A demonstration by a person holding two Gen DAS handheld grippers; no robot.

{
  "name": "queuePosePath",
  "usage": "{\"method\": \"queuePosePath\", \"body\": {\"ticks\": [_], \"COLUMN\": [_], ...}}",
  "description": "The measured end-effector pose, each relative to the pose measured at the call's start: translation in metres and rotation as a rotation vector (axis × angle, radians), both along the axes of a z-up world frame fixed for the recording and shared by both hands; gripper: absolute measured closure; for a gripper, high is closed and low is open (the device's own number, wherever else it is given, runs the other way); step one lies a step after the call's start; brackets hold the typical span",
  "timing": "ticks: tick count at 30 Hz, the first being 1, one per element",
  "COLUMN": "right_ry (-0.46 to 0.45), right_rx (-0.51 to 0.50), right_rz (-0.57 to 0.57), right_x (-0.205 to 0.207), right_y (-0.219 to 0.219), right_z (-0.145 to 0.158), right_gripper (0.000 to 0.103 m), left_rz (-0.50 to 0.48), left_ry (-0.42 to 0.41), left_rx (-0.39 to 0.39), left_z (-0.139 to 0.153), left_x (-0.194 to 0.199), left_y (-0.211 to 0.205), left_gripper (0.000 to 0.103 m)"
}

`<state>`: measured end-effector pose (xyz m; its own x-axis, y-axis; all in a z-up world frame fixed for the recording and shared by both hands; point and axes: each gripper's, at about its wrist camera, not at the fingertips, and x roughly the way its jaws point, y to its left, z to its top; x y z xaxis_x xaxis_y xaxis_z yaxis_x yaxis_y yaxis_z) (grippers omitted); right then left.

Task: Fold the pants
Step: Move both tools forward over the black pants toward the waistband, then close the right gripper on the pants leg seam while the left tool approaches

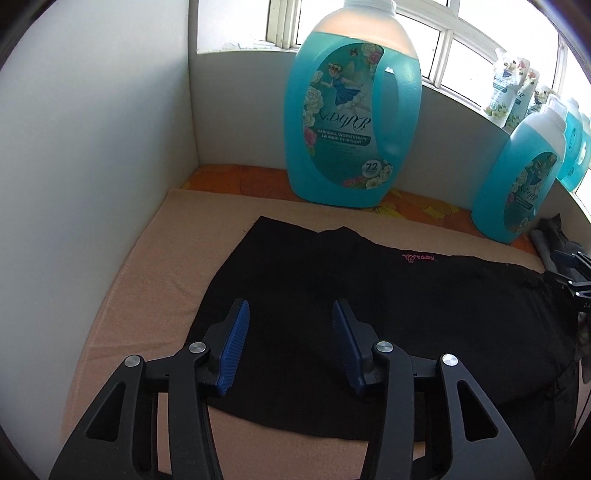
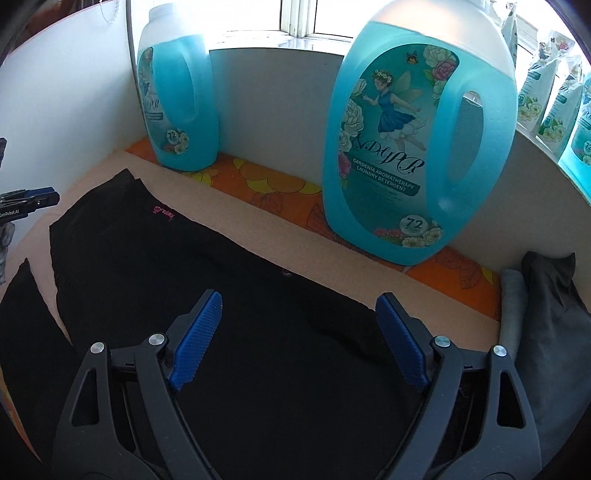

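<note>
While pants (image 1: 369,314) lie flat, both tongs (image 1: 291,314) (image 2: 299,308) gape above, empty.

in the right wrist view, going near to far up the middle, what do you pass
black pants laid flat → peach-coloured towel beneath them → orange flowered cloth strip → white back panel → bright window
</note>
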<state>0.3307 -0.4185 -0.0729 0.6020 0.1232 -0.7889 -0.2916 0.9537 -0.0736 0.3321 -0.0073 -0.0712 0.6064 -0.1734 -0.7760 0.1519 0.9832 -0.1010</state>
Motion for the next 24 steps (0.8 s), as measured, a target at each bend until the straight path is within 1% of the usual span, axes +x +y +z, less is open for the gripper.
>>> {"method": "queuePosePath", "body": {"ticks": [5,6,14,18,21,24], "right_ry": [0.02,0.03,0.096,0.126,0.141,0.148], "right_rx": [-0.056,-0.055,-0.018,0.007,-0.014,-0.005], "right_rz": [0.067,0.079,0.127,0.144,0.167,0.183], "right_x": [0.022,0.026,0.051,0.056,0.056,0.055], "right_y": [0.006,0.006,-0.004,-0.006,-0.001,0.001], "right_z": [-0.02,-0.024,-0.051,-0.062,-0.069,-0.071], "right_gripper": [0.017,0.017,0.017,0.017,0.017,0.017], "left_rz": [-0.033,-0.037,-0.025,-0.02,-0.021,-0.024], "left_ry": [0.031,0.036,0.059,0.079,0.087,0.09], "left_rx": [0.021,0.029,0.044,0.041,0.045,0.042], "left_z": [-0.014,-0.017,-0.03,-0.038,-0.042,-0.044], "left_x": [0.013,0.015,0.031,0.037,0.039,0.039], "left_y": [-0.011,-0.013,-0.011,-0.009,-0.01,-0.011], "left_gripper": [0.07,0.072,0.072,0.072,0.072,0.072]}}
